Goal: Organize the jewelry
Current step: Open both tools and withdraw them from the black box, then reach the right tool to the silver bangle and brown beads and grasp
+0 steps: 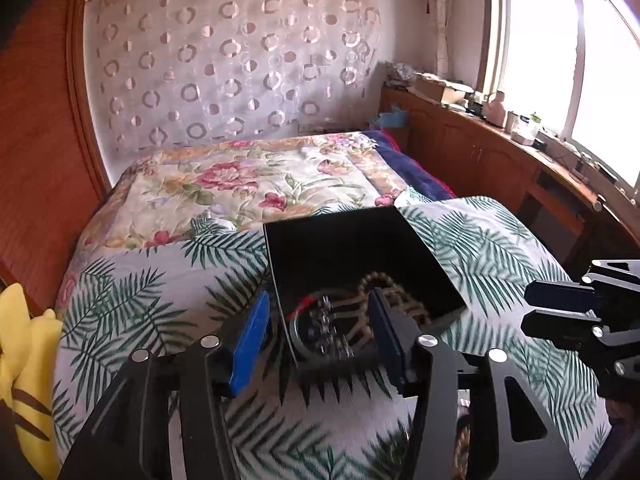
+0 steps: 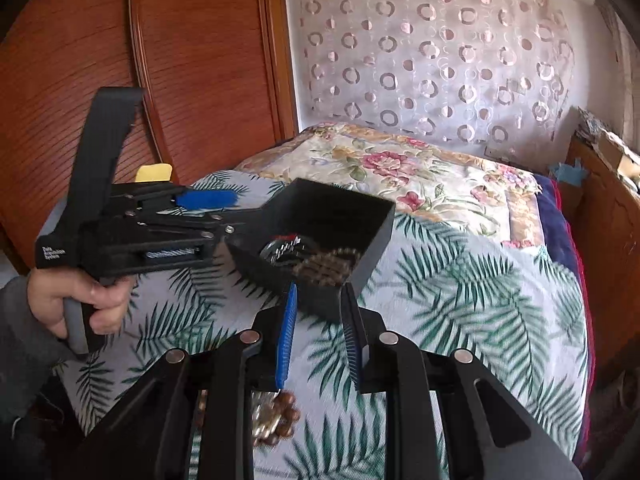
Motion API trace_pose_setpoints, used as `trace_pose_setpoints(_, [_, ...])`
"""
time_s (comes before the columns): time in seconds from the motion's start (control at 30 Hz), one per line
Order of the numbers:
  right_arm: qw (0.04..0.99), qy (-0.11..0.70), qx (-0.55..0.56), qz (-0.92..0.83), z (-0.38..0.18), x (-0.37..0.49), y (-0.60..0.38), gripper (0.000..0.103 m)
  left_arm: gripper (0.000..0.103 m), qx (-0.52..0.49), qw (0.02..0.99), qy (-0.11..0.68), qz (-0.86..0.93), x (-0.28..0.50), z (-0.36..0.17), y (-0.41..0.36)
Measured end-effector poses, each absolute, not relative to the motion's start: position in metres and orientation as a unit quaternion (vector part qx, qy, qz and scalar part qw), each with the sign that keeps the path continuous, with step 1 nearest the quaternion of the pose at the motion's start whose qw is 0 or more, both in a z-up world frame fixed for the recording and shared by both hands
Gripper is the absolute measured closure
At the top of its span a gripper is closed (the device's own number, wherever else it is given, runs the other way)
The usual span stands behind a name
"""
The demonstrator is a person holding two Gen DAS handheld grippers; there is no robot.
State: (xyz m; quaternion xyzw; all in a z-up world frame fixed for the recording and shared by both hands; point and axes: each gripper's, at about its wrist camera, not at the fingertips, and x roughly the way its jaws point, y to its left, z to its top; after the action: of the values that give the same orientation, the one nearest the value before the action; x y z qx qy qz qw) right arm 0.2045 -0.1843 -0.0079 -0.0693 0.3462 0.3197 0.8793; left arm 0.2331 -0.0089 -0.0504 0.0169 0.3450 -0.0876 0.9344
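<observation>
A black open box rests on the palm-print bedcover. Inside lie a silver bangle, a sparkly chain and brown bead strands. My left gripper is open, its fingers straddling the box's near left wall. My right gripper is open and empty, just in front of the box. More brown and gold beads lie on the cover under the right gripper.
A flowered quilt covers the far bed. A wooden wardrobe stands on the left and a wooden counter with clutter runs under the window on the right. A yellow plush toy lies at the bed's left edge.
</observation>
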Motion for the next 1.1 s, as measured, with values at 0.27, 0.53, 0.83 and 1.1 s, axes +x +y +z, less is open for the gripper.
trace_pose_setpoints(0.27, [0.869,0.364,-0.06,0.329,-0.035,0.18,-0.191,0.056,0.019,-0.001,0.939,0.327,-0.104,0.179,-0.062,0.001])
trace_pose_setpoints(0.53, [0.848,0.401,-0.061,0.341,-0.059,0.192,-0.17,0.078,0.015,-0.018,0.94,0.327,-0.098,0.147,-0.073,0.015])
trace_pose_setpoints(0.83, [0.827,0.449,-0.065,0.333,-0.077,0.21,-0.158,0.081,0.015,-0.029,0.938,0.329,-0.101,0.138,-0.077,0.023])
trace_pose_setpoints(1.1, [0.835,0.434,-0.109,0.32,-0.07,0.202,-0.148,0.094,0.015,-0.033,0.936,0.337,-0.099,0.135,-0.082,0.025])
